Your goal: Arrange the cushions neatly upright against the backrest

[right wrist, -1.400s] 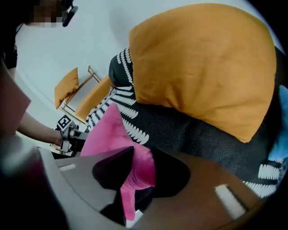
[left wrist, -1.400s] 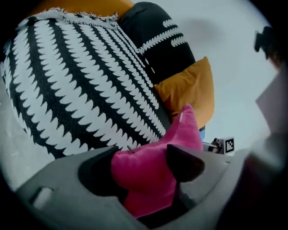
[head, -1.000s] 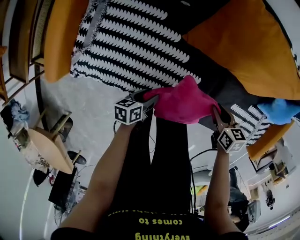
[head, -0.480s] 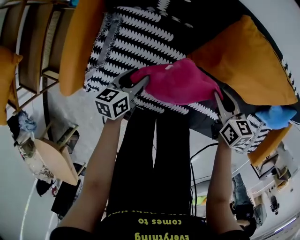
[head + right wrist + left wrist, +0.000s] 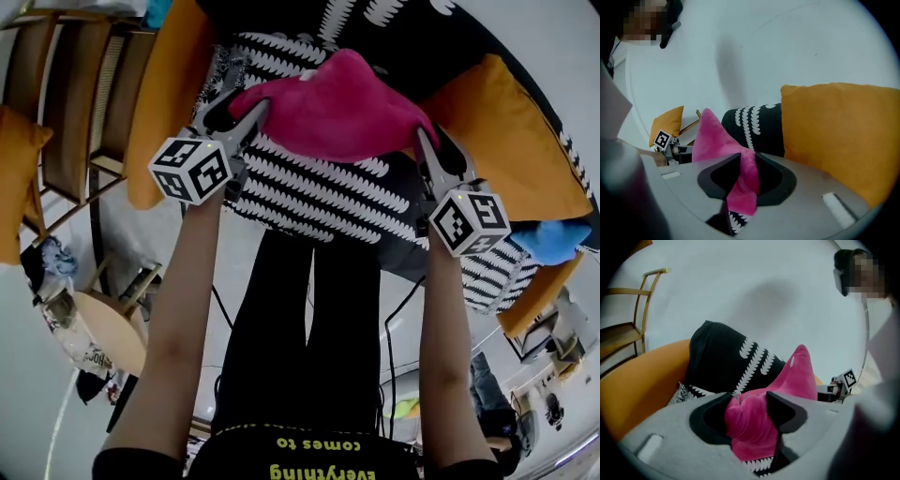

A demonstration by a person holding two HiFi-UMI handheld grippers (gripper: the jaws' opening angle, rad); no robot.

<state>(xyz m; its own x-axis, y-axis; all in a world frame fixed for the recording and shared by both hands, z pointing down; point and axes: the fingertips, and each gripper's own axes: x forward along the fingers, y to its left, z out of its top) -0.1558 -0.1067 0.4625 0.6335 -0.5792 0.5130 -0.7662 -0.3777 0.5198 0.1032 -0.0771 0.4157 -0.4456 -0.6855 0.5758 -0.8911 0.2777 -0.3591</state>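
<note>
You are holding the pink cushion (image 5: 333, 108) up between both tools, and it is hanging just in front of the black patterned cushion (image 5: 309, 192), covering that cushion's upper edge in the head view. Your left tool (image 5: 246, 111) is clamping one corner of the pink cushion, the corner on the left side of the black patterned cushion, with a thick bunch of plush filling the gap between its jaws. Your right tool (image 5: 419, 142) is pinching the opposite corner, its jaws standing closer together on a thinner fold of the fabric. The pink cushion is spanning the two grips, its middle bulging upward. Just beside the black patterned cushion on its right, an orange cushion (image 5: 511, 141) is leaning. On its left, a second orange cushion (image 5: 169, 94) is standing on edge. Further right of the black patterned cushion and lower, a blue plush thing (image 5: 555, 239) is showing. Wooden chairs (image 5: 70, 94) are standing well left of the black patterned cushion, beyond the second orange cushion
</note>
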